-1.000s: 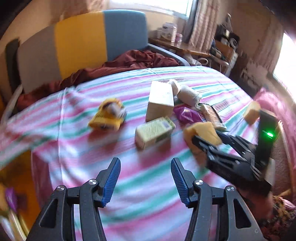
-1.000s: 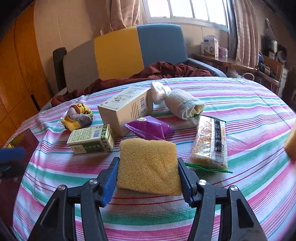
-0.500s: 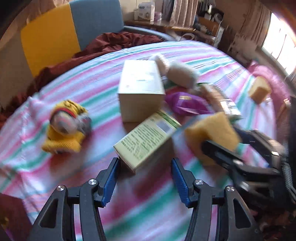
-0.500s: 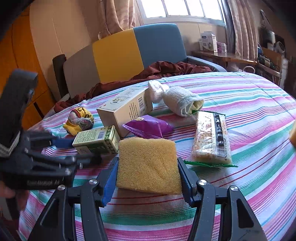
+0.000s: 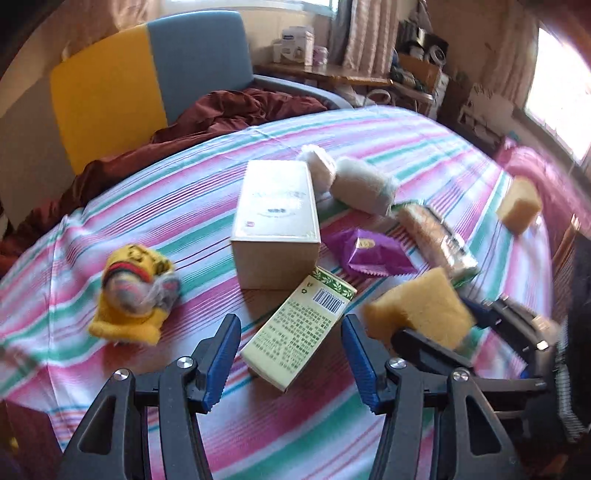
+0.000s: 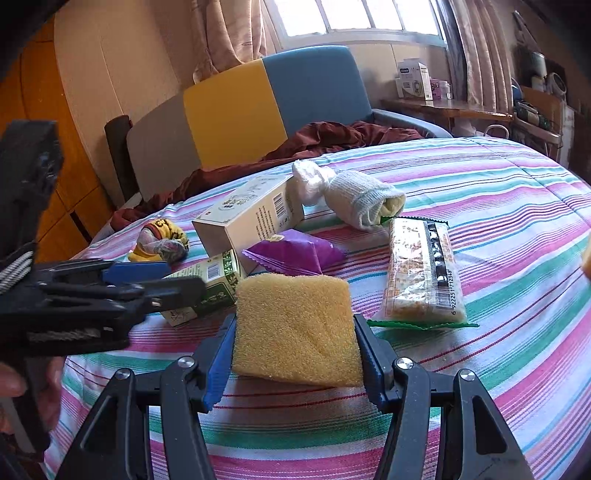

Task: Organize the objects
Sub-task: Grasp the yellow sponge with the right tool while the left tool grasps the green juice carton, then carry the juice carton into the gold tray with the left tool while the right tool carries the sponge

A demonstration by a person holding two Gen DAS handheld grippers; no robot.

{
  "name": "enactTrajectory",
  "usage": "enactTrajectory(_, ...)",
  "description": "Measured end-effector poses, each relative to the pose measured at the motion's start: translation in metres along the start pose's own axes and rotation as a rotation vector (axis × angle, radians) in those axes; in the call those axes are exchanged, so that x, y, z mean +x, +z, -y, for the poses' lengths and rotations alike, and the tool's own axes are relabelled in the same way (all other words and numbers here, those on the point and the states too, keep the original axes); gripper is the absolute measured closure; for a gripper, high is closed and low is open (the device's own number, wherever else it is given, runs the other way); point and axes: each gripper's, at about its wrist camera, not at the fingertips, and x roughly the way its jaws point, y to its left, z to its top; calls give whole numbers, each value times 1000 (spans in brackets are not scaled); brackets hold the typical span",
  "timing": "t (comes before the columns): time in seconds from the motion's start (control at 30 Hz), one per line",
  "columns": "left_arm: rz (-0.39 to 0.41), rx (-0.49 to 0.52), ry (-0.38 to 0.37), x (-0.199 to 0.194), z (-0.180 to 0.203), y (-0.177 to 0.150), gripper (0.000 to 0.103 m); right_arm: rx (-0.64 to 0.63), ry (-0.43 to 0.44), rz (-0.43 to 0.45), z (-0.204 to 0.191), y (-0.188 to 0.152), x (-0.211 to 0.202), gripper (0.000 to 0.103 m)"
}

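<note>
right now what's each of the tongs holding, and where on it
Right tongs clamp the yellow sponge across its two side edges. Left tongs hold nothing; the green box lies between them, ungripped.

Bedroom backdrop behind the striped bed

Far ahead of the jaws stands a sofa [image 6: 258, 107] with grey, yellow and blue back panels, a crumpled maroon blanket [image 6: 332, 138] lying on its seat. Ahead and to the right, a wooden side table [image 6: 443, 107] carries a white carton [image 6: 413, 79] under a bright window [image 6: 354, 14] with patterned curtains [image 6: 476, 48]. Orange wood panelling [image 6: 48, 192] fills the far left.
</note>
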Motion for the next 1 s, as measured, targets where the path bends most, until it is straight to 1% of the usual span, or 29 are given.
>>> enactTrajectory(0.03, 2, 10, -5, 3, 2, -2, 56, 0, 0, 0, 0, 0, 0, 43)
enactTrajectory(0.07, 7, 14, -9, 5, 4, -5, 61, 0, 1, -1, 0, 0, 0, 43)
enactTrajectory(0.1, 16, 17, -4, 6, 6, -8, 71, 2, 1, -1, 1, 0, 0, 43)
enactTrajectory(0.13, 28, 19, 11, 7, 8, -12, 73, 3, 2, -1, 1, 0, 0, 43)
enactTrajectory(0.2, 63, 3, 38, 4, 10, -21, 73, 6, 6, -2, 2, 0, 0, 43)
enactTrajectory(0.23, 76, -21, 50, 2, 9, -26, 73, 6, 6, -3, 2, 0, 0, 43)
enactTrajectory(0.37, 99, -71, 84, -5, 8, -39, 74, 4, 3, -4, 1, -1, 0, 43)
enactTrajectory(0.47, 112, -73, 94, -12, 10, -49, 74, -3, -6, -3, -1, -1, 0, 43)
enactTrajectory(0.6, 135, -107, 113, -21, 10, -63, 74, -16, -21, -4, -4, -1, 0, 43)
enactTrajectory(0.83, 155, -182, 99, -38, 4, -86, 74, -37, -47, -5, -8, -1, 1, 43)
enactTrajectory(1.0, 171, -166, 96, -51, 11, -105, 74, -72, -85, -4, -14, -1, 1, 43)
